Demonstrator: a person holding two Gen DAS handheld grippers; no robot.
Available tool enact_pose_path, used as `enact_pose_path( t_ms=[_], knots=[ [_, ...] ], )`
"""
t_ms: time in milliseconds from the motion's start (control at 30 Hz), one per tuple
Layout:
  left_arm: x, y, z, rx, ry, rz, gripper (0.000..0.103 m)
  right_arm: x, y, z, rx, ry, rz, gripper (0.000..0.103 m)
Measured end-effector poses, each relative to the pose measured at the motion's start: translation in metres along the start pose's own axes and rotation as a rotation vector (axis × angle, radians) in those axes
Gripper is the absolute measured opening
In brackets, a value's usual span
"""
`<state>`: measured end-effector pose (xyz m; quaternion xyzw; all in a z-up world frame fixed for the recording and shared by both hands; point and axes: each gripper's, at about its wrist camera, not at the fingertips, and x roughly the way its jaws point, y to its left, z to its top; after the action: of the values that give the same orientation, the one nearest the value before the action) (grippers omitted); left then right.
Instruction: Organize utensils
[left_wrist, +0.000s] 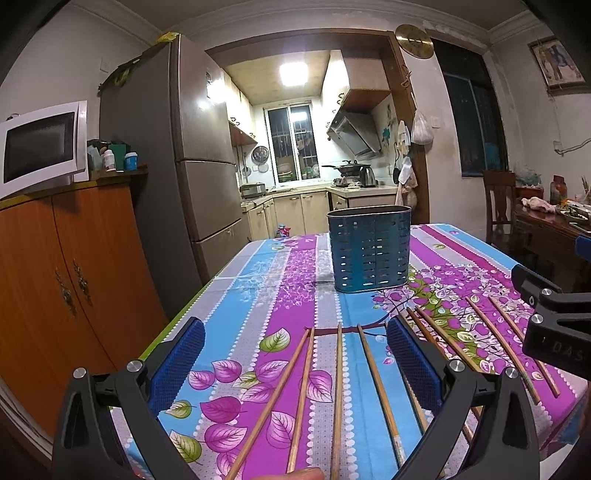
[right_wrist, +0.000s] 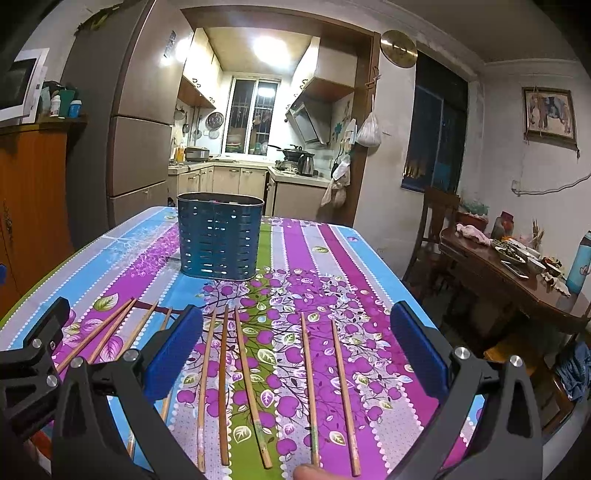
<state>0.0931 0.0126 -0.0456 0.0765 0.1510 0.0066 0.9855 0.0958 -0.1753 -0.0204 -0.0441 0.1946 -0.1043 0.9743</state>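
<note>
Both grippers' fingers gape above loose chopsticks — holder beyond.

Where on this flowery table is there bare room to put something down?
Free cloth lies left of the blue holder toward the table edge, and right of it across the purple stripes. A band between holder and chopstick tips is bare too. The near side is crowded: chopsticks lie in a row under both open grippers.
</note>
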Motion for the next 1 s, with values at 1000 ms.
enact_pose_path(
  t_ms=[1000],
  knots=[
    [-0.053, 0.135, -0.047, -0.076, 0.123, -0.089, 0.089, -0.013, -0.094, -0.066, 0.182, 0.195, 0.081, 0.098]
  ],
)
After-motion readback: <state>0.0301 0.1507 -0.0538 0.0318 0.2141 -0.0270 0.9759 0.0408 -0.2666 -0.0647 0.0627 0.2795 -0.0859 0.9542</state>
